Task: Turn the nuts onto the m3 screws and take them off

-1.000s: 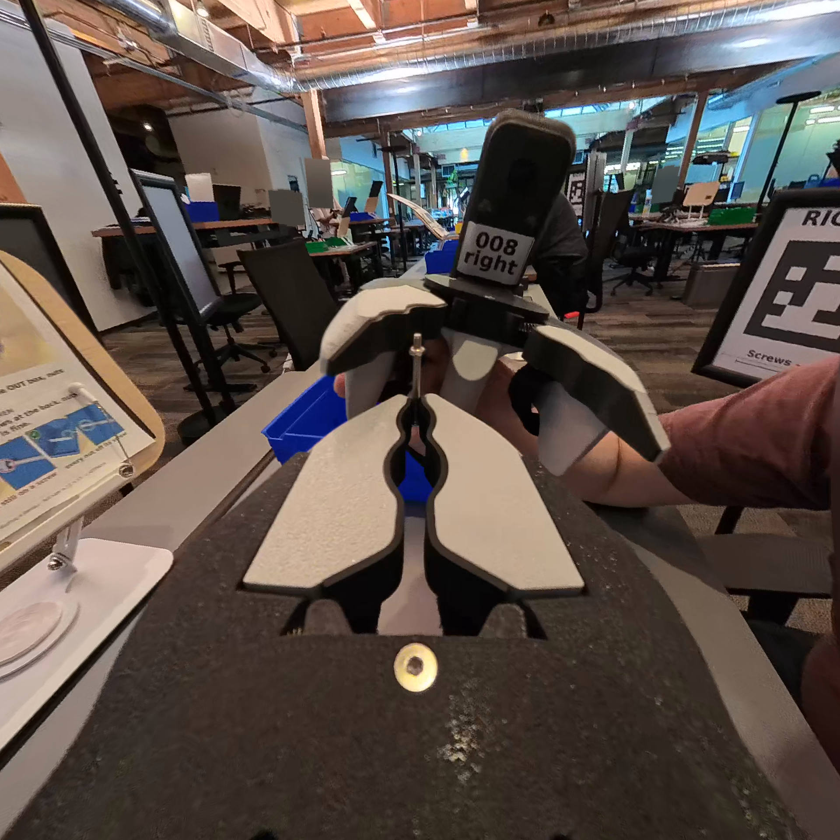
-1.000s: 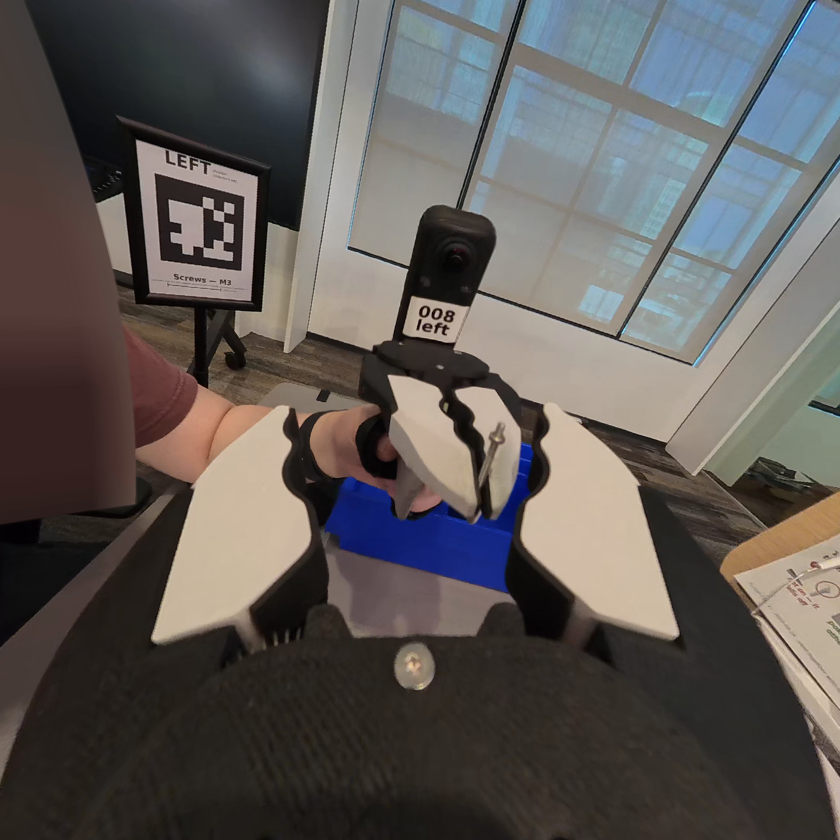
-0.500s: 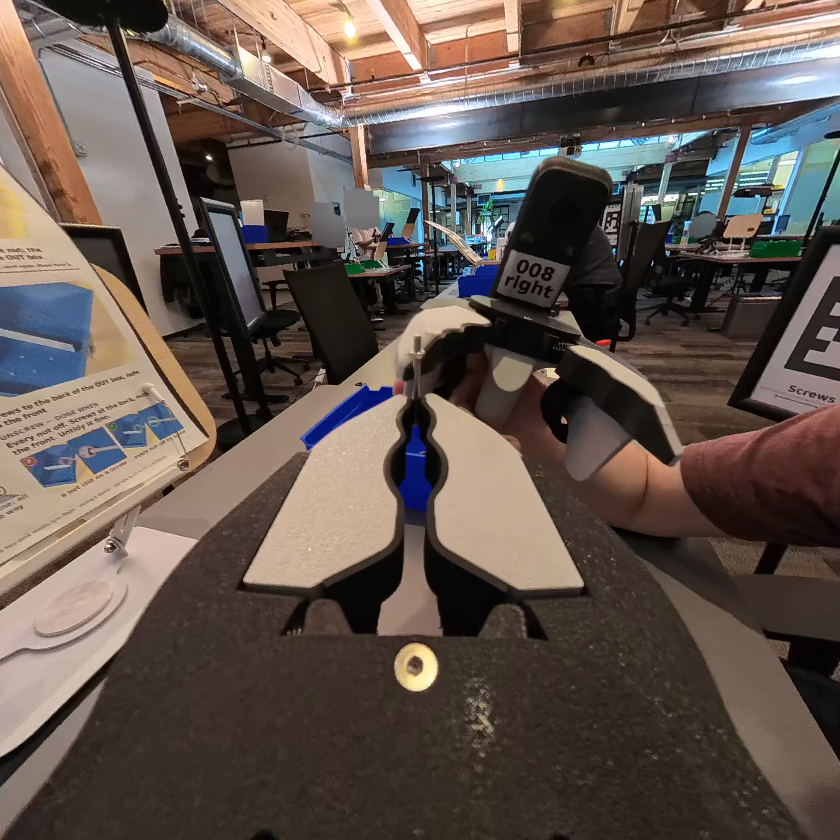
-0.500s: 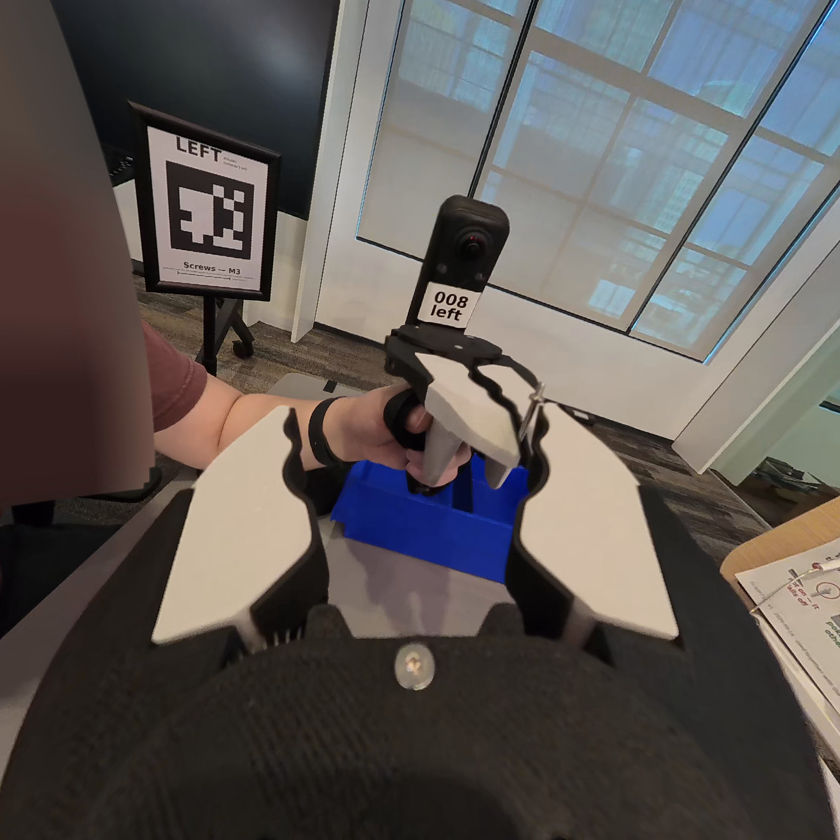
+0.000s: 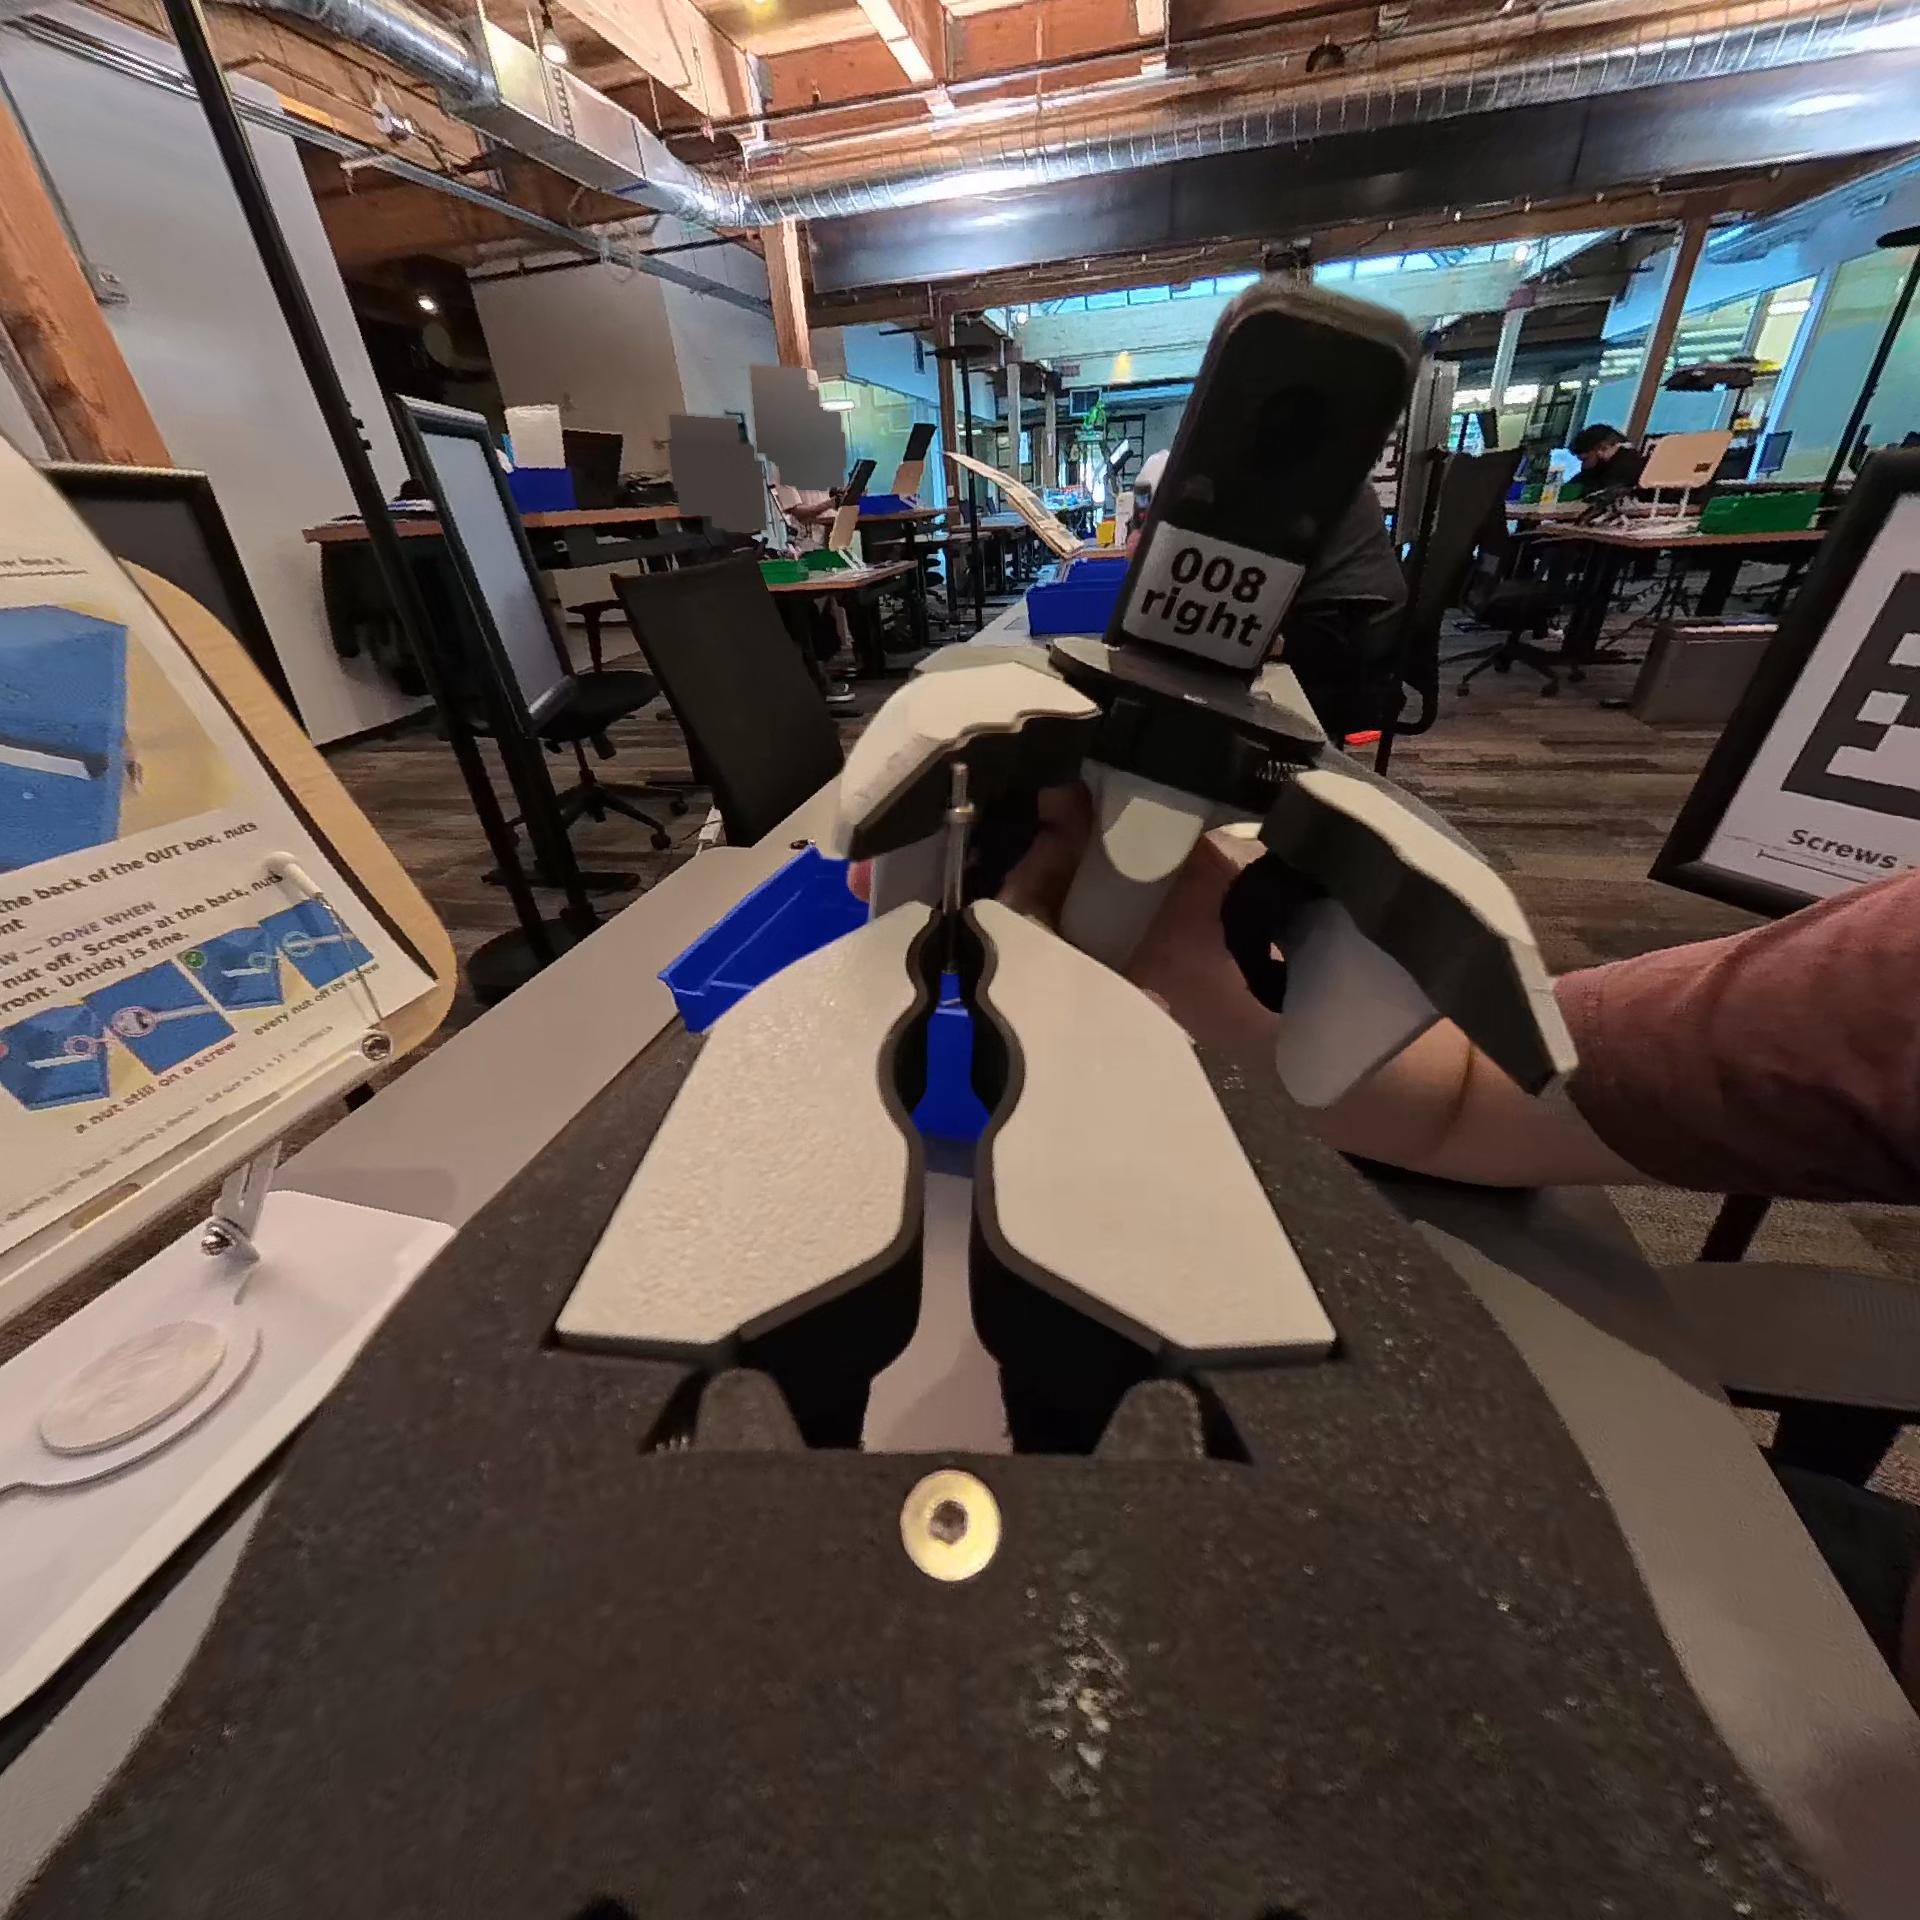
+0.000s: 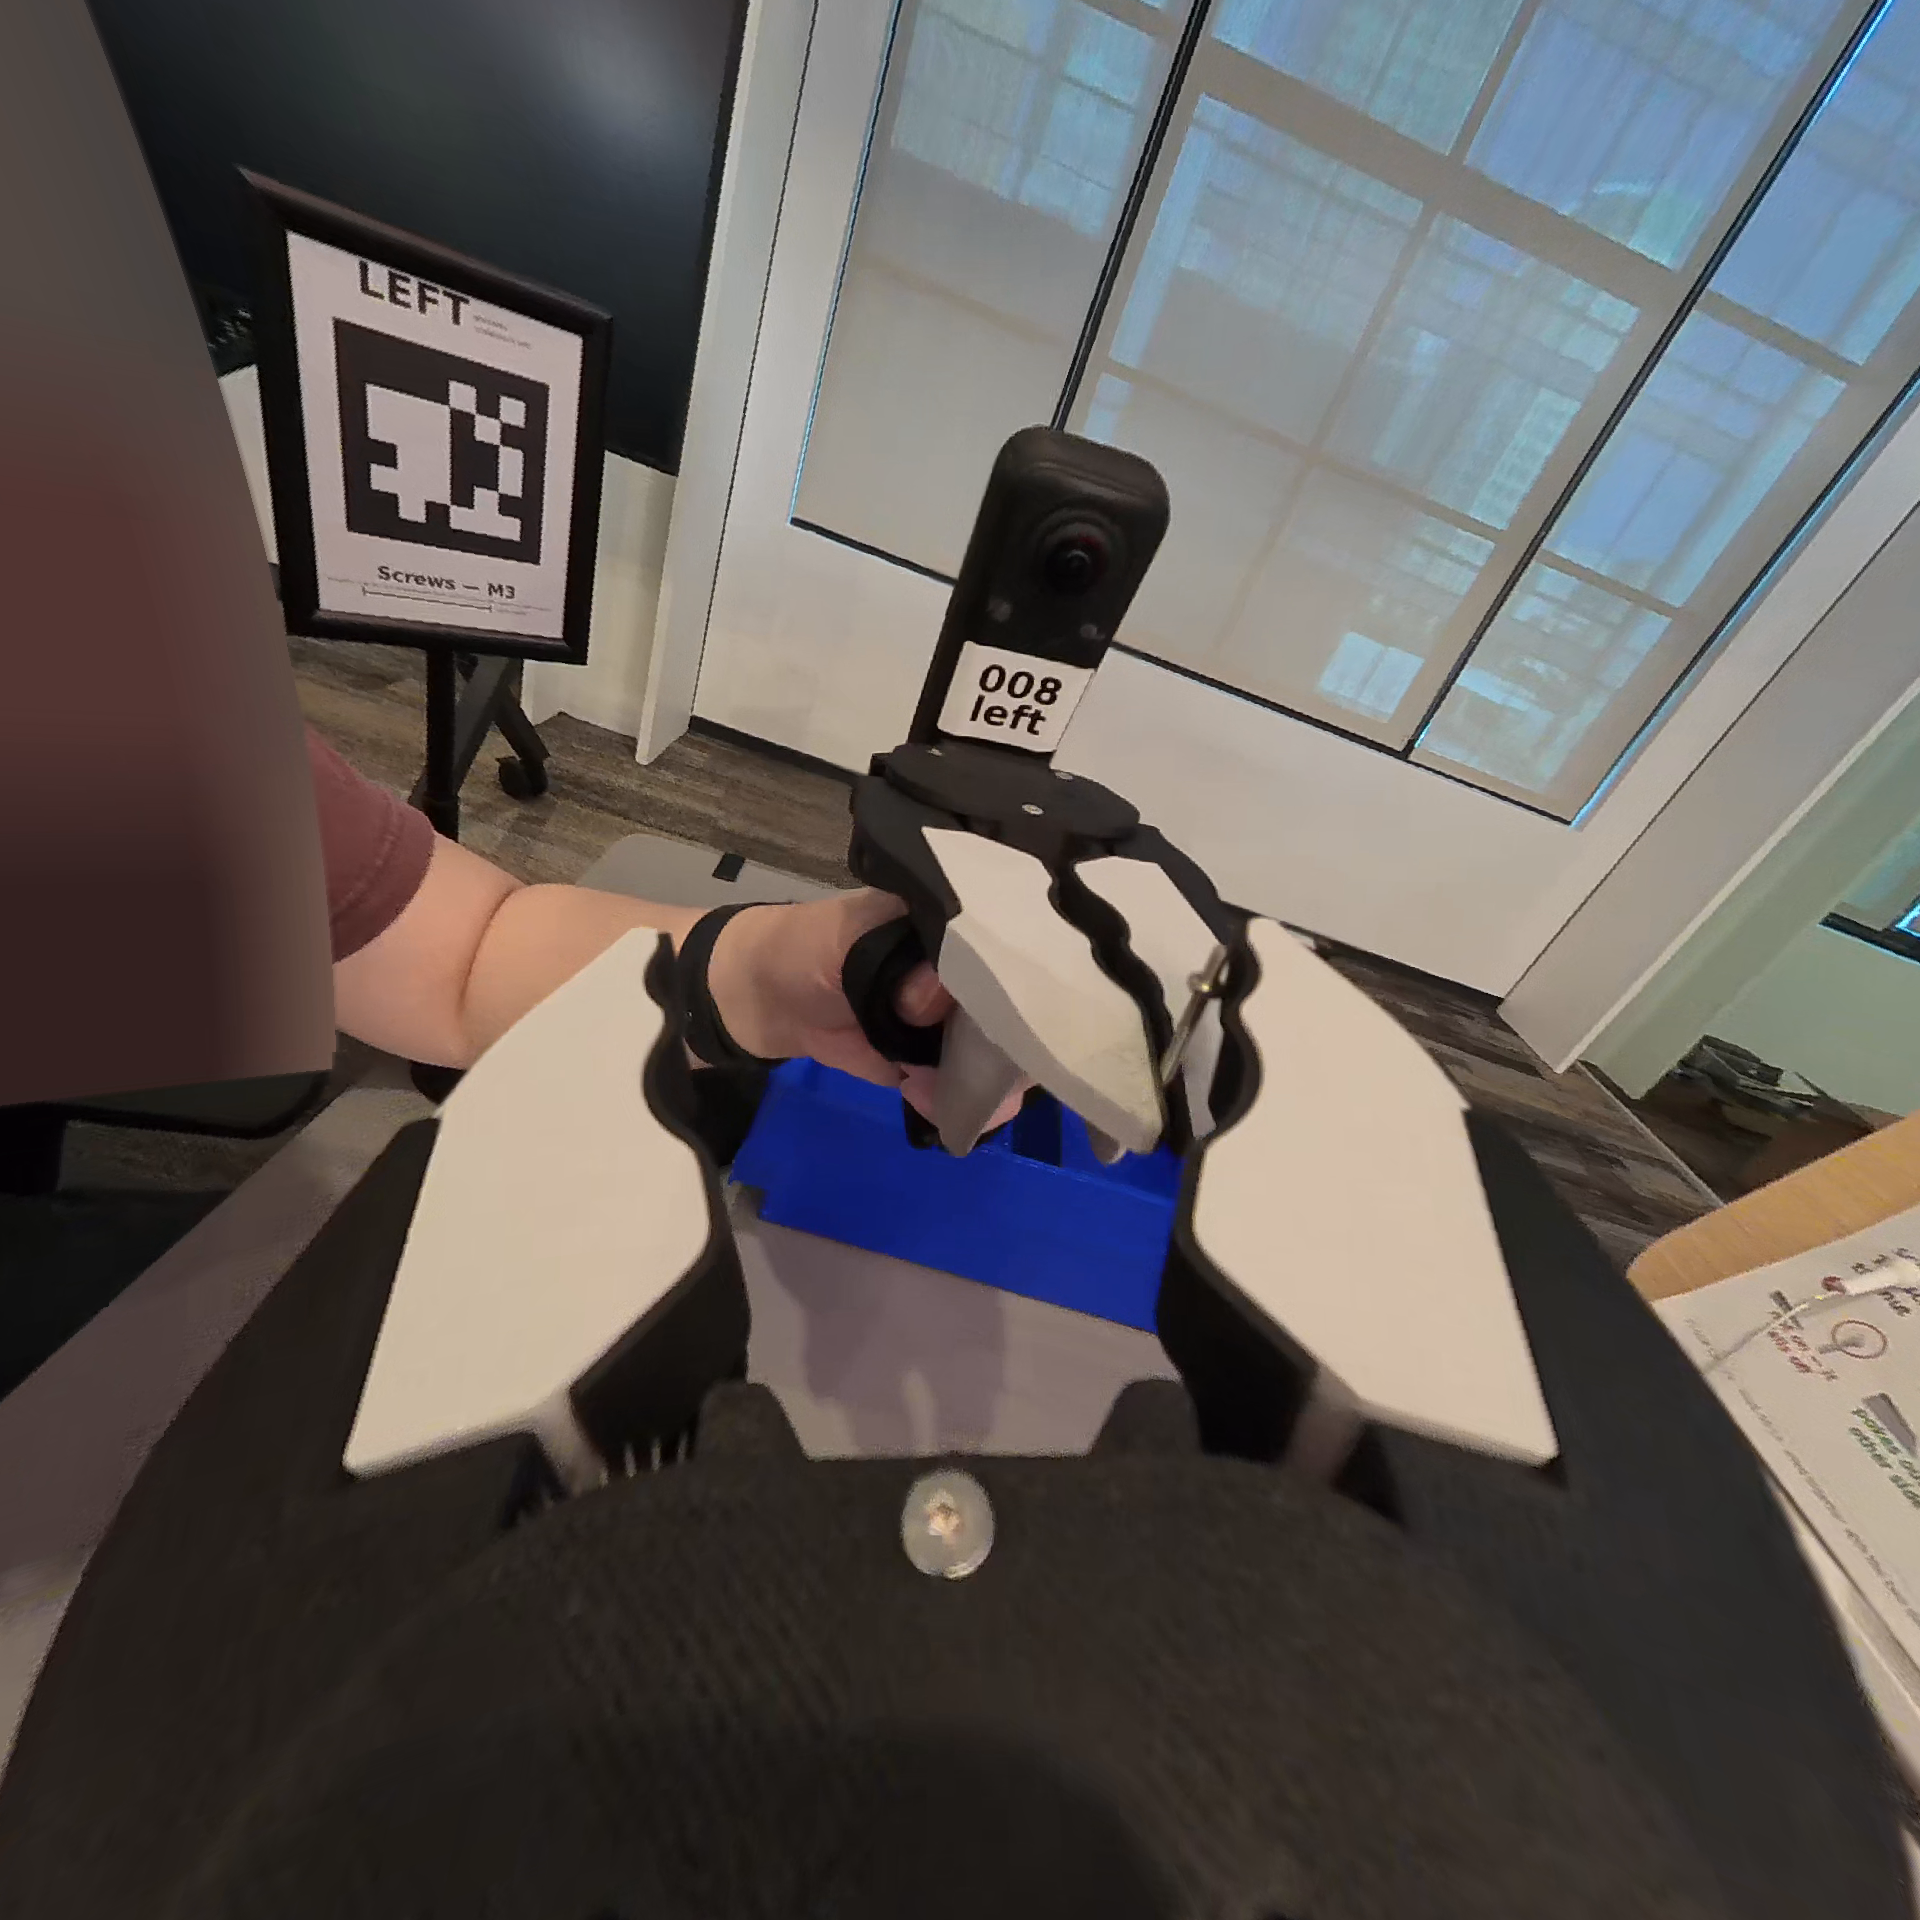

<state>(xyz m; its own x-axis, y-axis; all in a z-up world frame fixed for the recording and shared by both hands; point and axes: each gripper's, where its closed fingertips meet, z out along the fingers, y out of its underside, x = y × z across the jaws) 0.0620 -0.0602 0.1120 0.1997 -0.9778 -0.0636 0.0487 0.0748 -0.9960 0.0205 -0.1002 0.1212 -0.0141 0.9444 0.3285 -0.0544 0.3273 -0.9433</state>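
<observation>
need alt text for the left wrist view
The left gripper is shut on a thin screw that stands upright from its tips. Just behind, a hand holds the open right gripper up to it, above a blue bin on a grey table.

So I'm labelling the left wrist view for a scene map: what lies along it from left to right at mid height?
Printed instruction sheet on a wooden board → blue plastic bin → thin metal screw held in the shut left claw → open right claw → dark red sleeve.
</observation>
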